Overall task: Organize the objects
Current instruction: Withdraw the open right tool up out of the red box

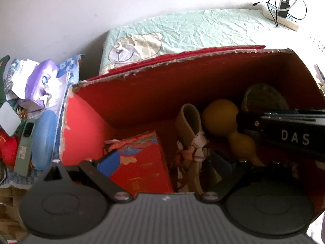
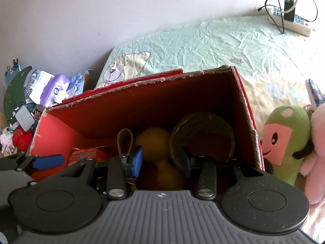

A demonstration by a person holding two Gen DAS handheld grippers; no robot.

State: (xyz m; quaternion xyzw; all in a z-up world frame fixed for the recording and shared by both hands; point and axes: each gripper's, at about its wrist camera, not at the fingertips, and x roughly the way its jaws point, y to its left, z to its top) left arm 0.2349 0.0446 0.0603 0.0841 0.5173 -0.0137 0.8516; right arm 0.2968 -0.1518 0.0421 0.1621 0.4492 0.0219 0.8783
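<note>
An open red cardboard box point(image 1: 162, 93) stands on the bed. Inside lie a small red patterned box point(image 1: 142, 162), a tan strap loop point(image 1: 189, 122), a yellow gourd point(image 1: 219, 118) and a woven round coil point(image 1: 264, 97). My left gripper point(image 1: 164, 161) hangs wide open over the box with nothing pressed between its blue pads; the strap lies below the gap. In the right wrist view my right gripper point(image 2: 160, 160) reaches into the box point(image 2: 142, 105), its pads closed against the gourd point(image 2: 154, 142) near its waist. Its black body point(image 1: 284, 134) crosses the left view.
A mint sheet with a bear print point(image 2: 203, 44) covers the bed behind the box. A power strip with charger and cables point(image 2: 290, 20) lies at the far right. Clutter point(image 1: 36, 93) is piled left of the box. A green plush point(image 2: 284, 142) and a pink one point(image 2: 316, 152) sit at its right.
</note>
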